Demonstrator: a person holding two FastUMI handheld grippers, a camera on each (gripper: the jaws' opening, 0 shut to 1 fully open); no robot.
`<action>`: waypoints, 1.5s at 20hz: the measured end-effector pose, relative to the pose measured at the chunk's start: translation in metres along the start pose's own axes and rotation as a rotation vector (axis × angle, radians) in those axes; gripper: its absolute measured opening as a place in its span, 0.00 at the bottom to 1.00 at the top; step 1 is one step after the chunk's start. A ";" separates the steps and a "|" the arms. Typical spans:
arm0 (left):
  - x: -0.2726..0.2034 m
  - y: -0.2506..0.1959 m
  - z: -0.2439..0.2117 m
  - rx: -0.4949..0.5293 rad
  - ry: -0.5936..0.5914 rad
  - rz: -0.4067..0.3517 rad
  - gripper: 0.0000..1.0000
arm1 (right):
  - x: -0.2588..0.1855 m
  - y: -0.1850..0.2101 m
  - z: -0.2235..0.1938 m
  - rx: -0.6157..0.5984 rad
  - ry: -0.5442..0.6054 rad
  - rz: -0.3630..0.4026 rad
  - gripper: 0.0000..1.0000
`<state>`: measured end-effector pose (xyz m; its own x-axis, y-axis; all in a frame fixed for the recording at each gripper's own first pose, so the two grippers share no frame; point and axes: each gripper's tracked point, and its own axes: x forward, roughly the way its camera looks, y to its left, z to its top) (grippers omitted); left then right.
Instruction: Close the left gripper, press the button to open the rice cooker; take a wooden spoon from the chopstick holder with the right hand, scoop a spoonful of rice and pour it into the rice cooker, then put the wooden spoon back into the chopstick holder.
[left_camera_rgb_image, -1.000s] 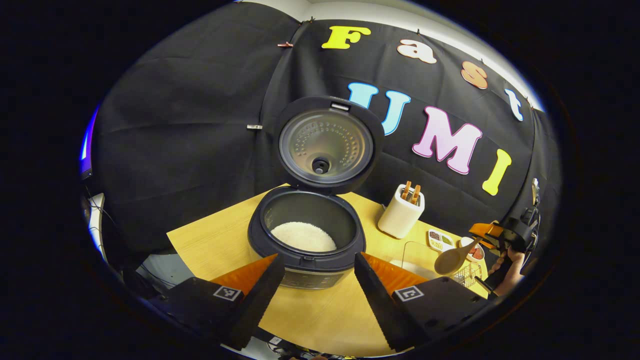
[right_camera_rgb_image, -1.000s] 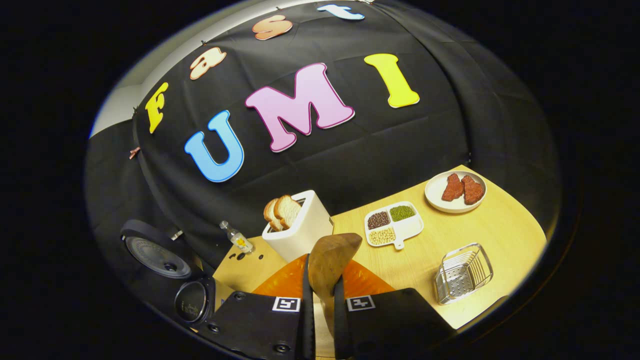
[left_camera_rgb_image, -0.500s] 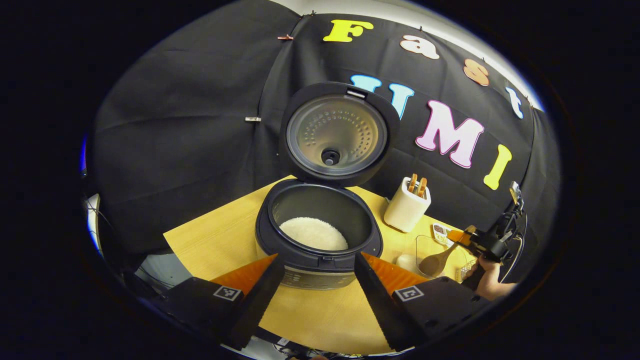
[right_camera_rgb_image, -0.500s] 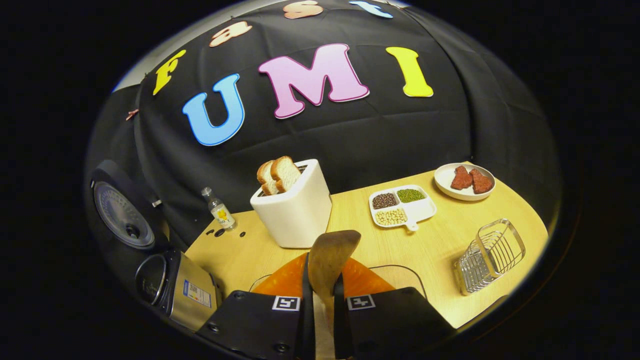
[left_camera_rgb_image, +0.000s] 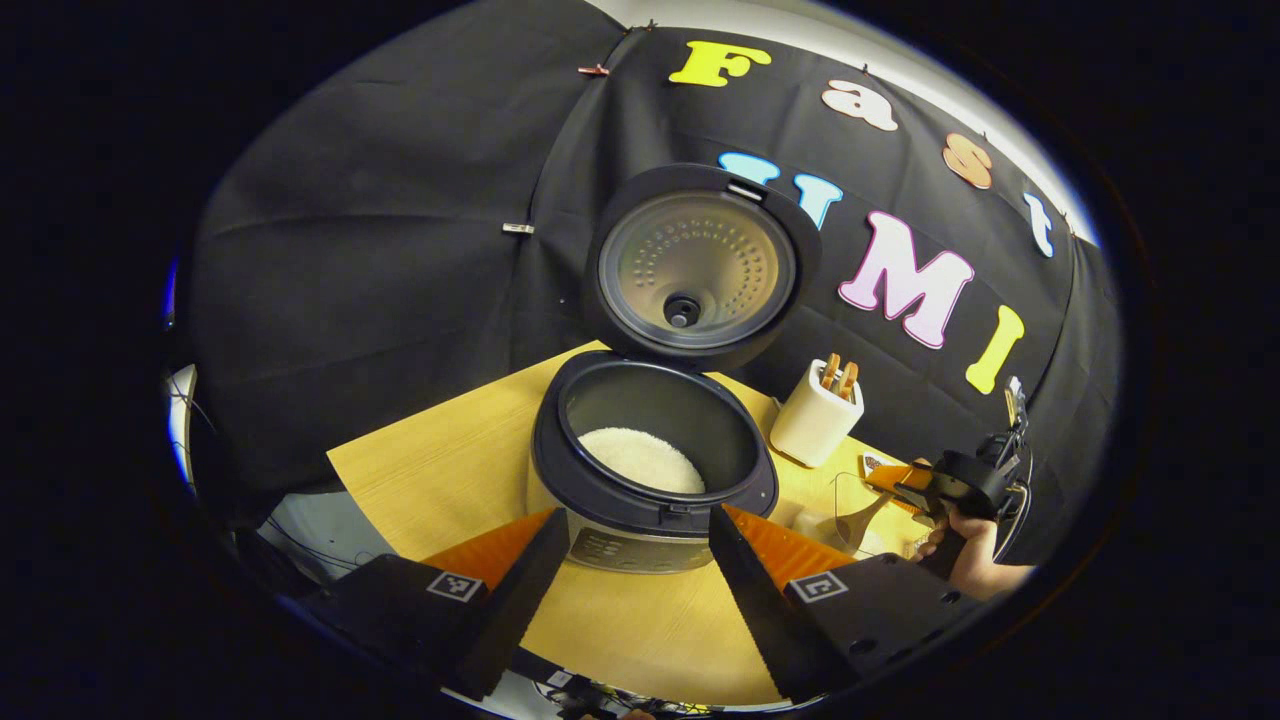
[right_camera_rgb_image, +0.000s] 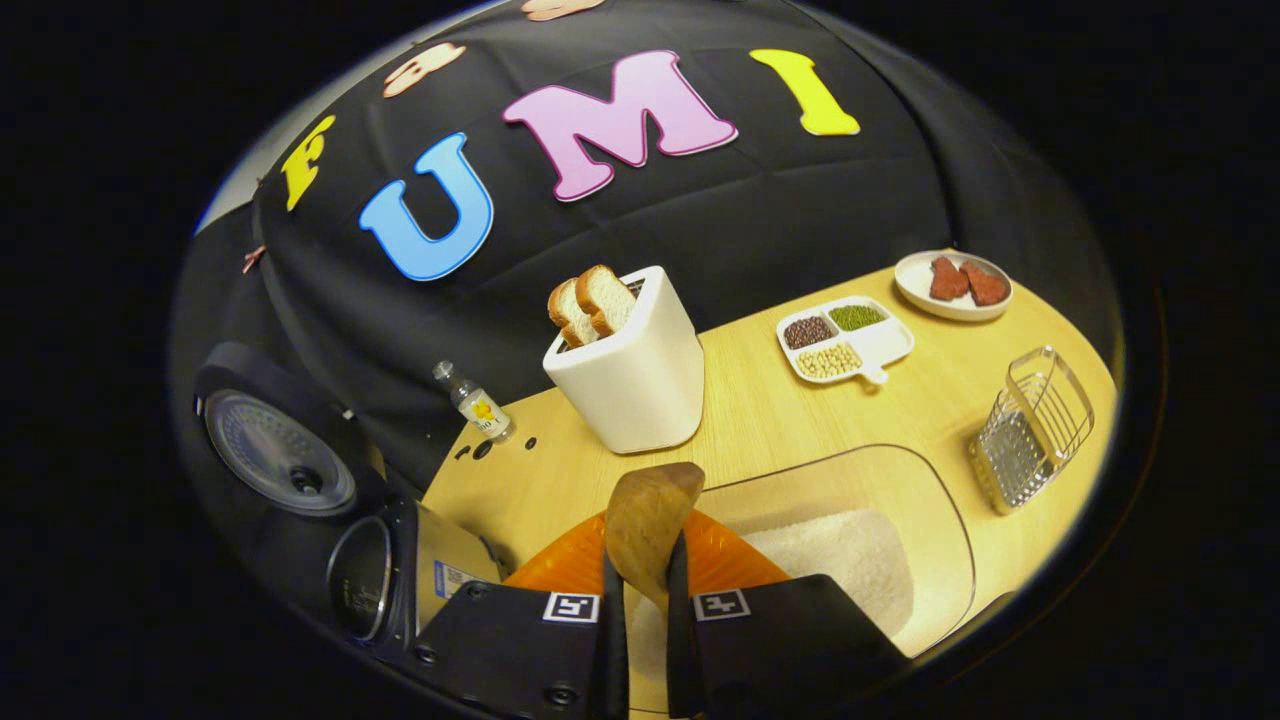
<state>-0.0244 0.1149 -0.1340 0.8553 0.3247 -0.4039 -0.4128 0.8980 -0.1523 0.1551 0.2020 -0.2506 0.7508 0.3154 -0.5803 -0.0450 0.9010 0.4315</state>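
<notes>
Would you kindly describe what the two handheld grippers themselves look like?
Each gripper, left gripper and right gripper, has blocky black finger carriers, each bearing a small square black-and-white marker. The left's fingers have saw-toothed inner edges. A bare hand holds the right one.

Lighting: even and bright from overhead; you get a well-lit table (right_camera_rgb_image: 800, 420) against a dark, light-absorbing backdrop.
Glare: soft sheen on the rice cooker (left_camera_rgb_image: 655, 470) inner lid; faint reflections on the clear container (right_camera_rgb_image: 880, 500) rim.
Shadows: short and soft beneath the white holder (right_camera_rgb_image: 635, 375); nothing harsh.
Focus: your centre field is sharp in both views; the nearest gripper bodies are slightly soft.
Distortion: strong fisheye; table edges bow and things near the rim compress and darken.
</notes>
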 end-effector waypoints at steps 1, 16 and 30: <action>-0.001 0.003 0.000 -0.009 -0.003 0.001 0.95 | -0.001 -0.001 -0.001 0.049 0.019 -0.003 0.19; -0.011 0.010 0.027 0.022 -0.042 -0.053 0.92 | -0.054 -0.062 0.040 0.353 -0.038 -0.118 0.19; -0.011 0.019 0.045 0.105 -0.096 -0.120 0.95 | -0.095 -0.016 0.081 0.710 -0.050 0.018 0.19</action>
<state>-0.0273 0.1421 -0.0918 0.9245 0.2354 -0.2997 -0.2749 0.9566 -0.0968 0.1377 0.1338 -0.1468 0.7844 0.2991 -0.5433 0.3694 0.4784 0.7967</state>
